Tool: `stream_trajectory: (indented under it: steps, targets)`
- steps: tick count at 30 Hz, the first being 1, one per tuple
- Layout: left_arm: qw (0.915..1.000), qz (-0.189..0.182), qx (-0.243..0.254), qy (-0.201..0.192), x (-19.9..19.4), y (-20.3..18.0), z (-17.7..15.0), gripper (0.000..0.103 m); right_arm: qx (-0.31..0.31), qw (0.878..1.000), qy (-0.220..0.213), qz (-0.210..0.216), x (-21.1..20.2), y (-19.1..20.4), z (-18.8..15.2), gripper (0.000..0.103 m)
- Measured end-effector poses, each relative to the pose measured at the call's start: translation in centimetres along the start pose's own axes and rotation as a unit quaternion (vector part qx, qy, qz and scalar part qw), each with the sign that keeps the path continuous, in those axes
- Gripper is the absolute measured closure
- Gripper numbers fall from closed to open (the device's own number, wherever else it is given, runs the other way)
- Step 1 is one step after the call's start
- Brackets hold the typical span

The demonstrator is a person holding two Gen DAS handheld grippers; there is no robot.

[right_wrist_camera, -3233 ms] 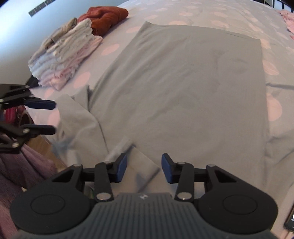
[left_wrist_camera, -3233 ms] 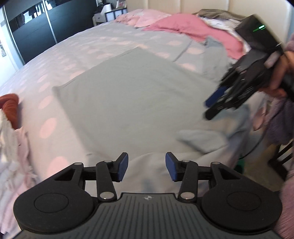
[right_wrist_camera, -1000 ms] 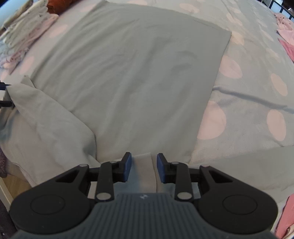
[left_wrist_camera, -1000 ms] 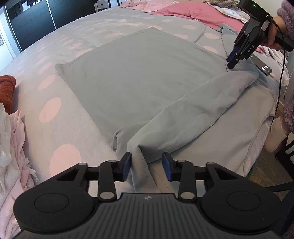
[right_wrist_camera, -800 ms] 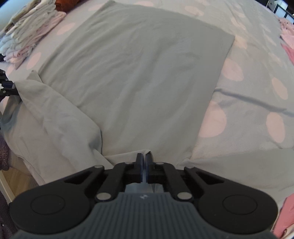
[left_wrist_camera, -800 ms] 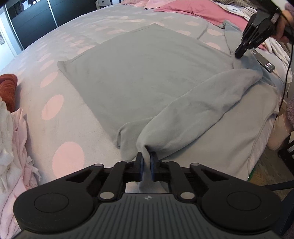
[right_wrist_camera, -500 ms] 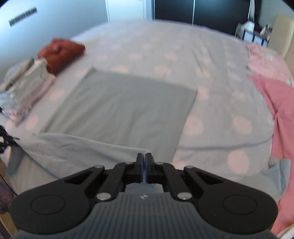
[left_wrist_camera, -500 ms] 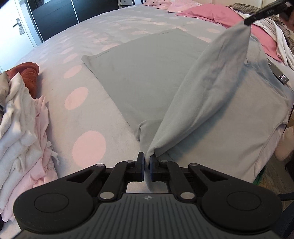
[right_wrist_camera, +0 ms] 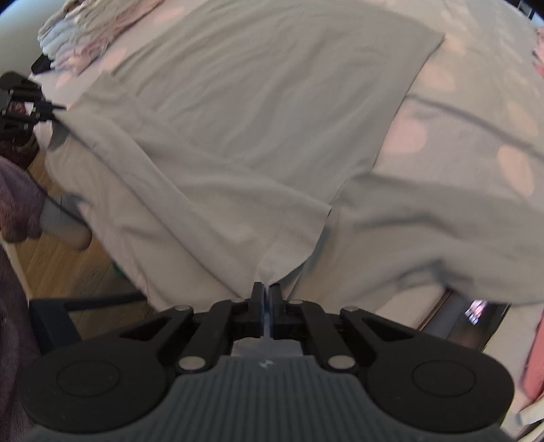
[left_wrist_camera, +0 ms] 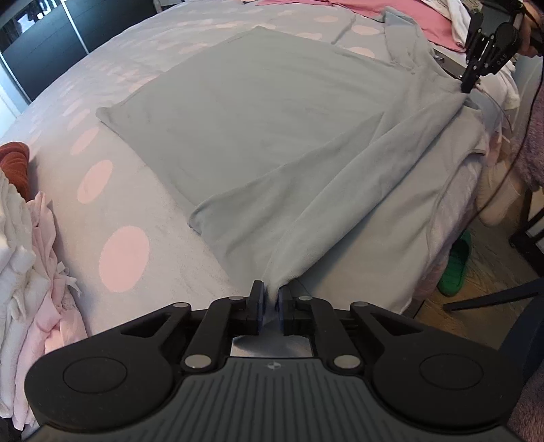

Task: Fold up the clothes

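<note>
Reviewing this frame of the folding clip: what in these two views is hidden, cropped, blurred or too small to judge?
- Left wrist view: the fabric end inside the left gripper is hidden by its fingers.
- Left wrist view: the right gripper is small and far; what it grips of the grey garment is unclear.
- Right wrist view: motion blur smears the garment and the folded pile, which the top edge crops.
- Right wrist view: the left gripper is cut by the left edge.

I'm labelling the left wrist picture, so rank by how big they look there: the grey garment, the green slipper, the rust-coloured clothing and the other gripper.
1. grey garment, by far the largest.
2. right gripper.
3. green slipper and rust-coloured clothing: alike; the clothing is cut off, so unranked.
</note>
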State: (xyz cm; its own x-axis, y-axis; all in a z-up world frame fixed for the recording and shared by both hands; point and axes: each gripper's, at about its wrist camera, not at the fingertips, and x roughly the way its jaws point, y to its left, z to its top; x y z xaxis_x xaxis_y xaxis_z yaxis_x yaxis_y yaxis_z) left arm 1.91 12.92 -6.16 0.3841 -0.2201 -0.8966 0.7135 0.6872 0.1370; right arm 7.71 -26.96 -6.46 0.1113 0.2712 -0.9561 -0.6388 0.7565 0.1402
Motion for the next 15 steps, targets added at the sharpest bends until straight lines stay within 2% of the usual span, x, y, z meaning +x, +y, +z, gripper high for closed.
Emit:
stream_trajectory:
  steps: [3,4,7,8,10,11,15]
  targets:
    - [0.9996,-0.014,0.025,0.007,-0.6,-0.5,-0.2,0.092,-0.005,1.0,0.023,0.003,0.3,0.0,-1.0,0.095]
    - [0.9994,-0.016,0.03,0.005,-0.9,-0.7,-0.4,0.087,-0.005,1.0,0.019,0.003,-0.1,0.1,-1.1,0.095]
    - [0.9994,-0.014,0.021,-0.023,-1.9,-0.7,-0.4,0.086,-0.004,1.0,0.006,0.003,-1.4,0.3,-1.2,0.094]
    - [0.9992,-0.013,0.012,-0.037,-2.2,-0.7,-0.2,0.084,-0.004,1.0,-0.013,0.008,-2.0,0.4,-1.0,0.092]
    - [0.9985,-0.009,0.015,-0.051,-2.1,-0.5,0.3,0.075,-0.003,0.998,-0.053,0.019,-3.2,0.8,-0.5,0.084]
    - [0.9984,-0.005,0.019,-0.053,-1.9,-0.5,0.6,0.074,-0.015,0.998,-0.063,0.024,-3.3,1.4,0.0,0.074]
    - [0.9978,-0.011,0.048,-0.045,-0.6,-0.9,1.8,0.074,-0.076,0.993,-0.084,0.033,-2.6,4.0,1.9,0.074]
